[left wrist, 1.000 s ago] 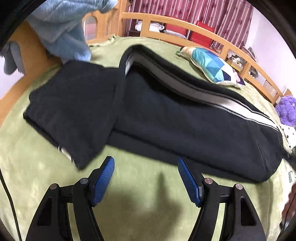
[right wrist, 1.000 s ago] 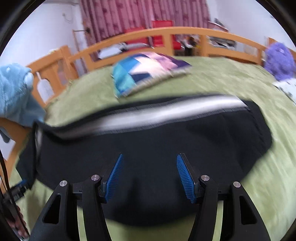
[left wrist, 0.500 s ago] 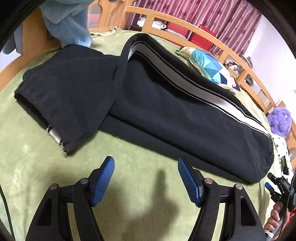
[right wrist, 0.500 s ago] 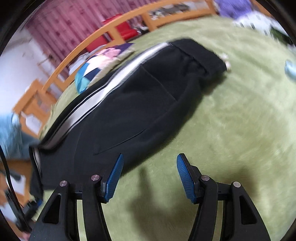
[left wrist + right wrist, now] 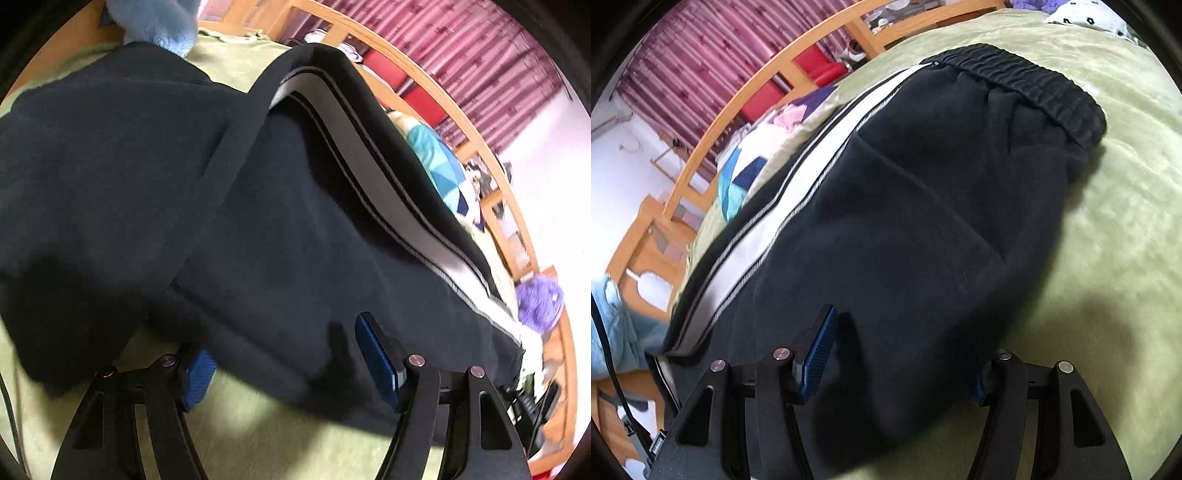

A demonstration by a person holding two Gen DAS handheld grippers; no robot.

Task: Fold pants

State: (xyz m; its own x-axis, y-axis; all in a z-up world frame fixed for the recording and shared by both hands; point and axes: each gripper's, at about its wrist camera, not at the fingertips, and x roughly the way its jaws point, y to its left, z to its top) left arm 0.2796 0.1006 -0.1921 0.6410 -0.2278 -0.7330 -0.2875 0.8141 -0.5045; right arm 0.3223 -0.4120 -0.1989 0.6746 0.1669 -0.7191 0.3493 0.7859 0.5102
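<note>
The green-blanketed bed (image 5: pixel 1108 206) lay bare beyond the waistband end of the black track pants (image 5: pixel 905 206), whose long axis ran along the wooden rail (image 5: pixel 746 99). Left gripper (image 5: pixel 291 362) and right gripper (image 5: pixel 905 354), fingers spread, straddled the pants' near edge.

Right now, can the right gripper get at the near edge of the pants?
Probably yes. The right gripper is open and straddles the near edge of the black pants on the green blanket; nothing lies between its fingers and the cloth.
</note>
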